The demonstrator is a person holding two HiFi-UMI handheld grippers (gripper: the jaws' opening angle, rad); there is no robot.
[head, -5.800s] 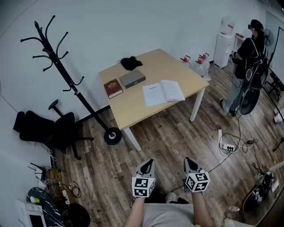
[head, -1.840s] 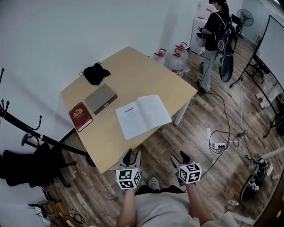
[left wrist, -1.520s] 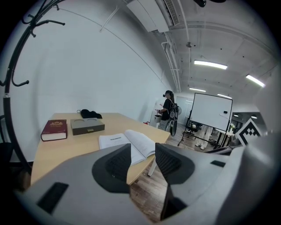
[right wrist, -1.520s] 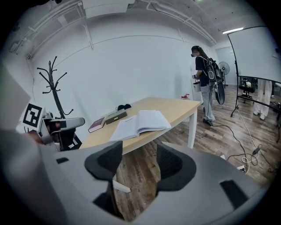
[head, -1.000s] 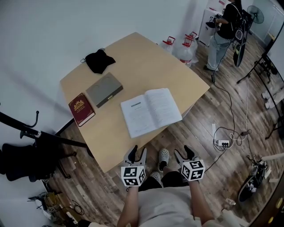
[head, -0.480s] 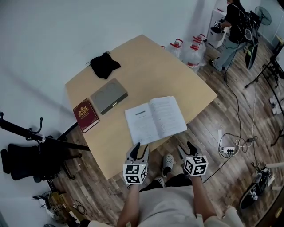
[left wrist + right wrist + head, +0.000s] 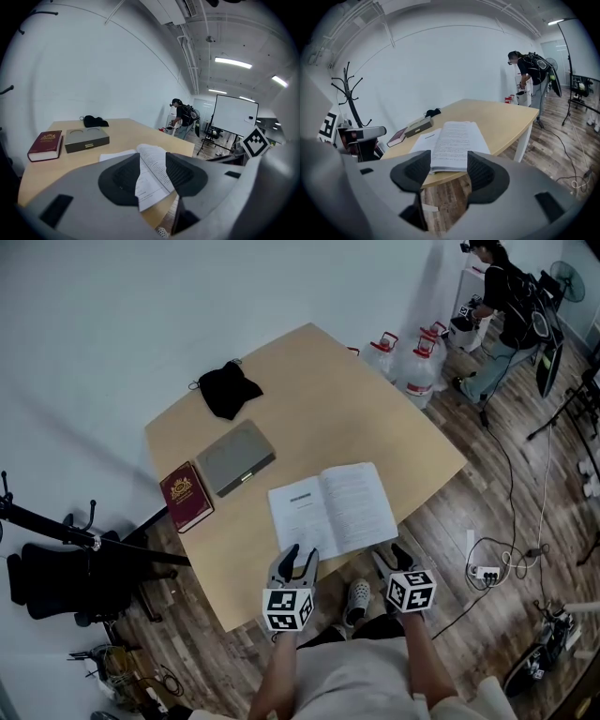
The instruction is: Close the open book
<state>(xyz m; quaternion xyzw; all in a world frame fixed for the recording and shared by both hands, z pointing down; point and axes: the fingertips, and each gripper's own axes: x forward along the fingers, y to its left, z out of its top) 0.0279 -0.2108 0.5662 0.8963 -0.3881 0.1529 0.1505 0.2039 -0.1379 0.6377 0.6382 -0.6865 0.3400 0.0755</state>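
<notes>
The open book [image 7: 331,512] lies spread flat on the pale wooden table [image 7: 394,418], close to its near edge, with the spine running from near to far and the printed pages facing up. It looks like a paperback: thin white pages, a soft cover, and a slight hump where the leaves rise toward the spine. I judge it light and bendy, so a half lifted by one corner will probably sag and curl instead of swinging over as a stiff board. The tabletop is smooth and matt, and the book may slide on it if pushed sideways.

The best hold seems to be the free outer edge of one half, about midway along, taking the cover together with its pages so that loose leaves do not fan out. The other half may need pressing down to stop it slipping.

The left gripper [image 7: 298,557] and the right gripper [image 7: 392,557] hang at the near side of the table, both aimed at the book. Each has its dark ribbed pads spread wide with nothing between them, and the book shows beyond the gap, untouched.

Further left lie a red book [image 7: 186,497] with a gold emblem and a flat grey box [image 7: 235,457]. A crumpled black cloth [image 7: 231,388] sits at the far left corner
</notes>
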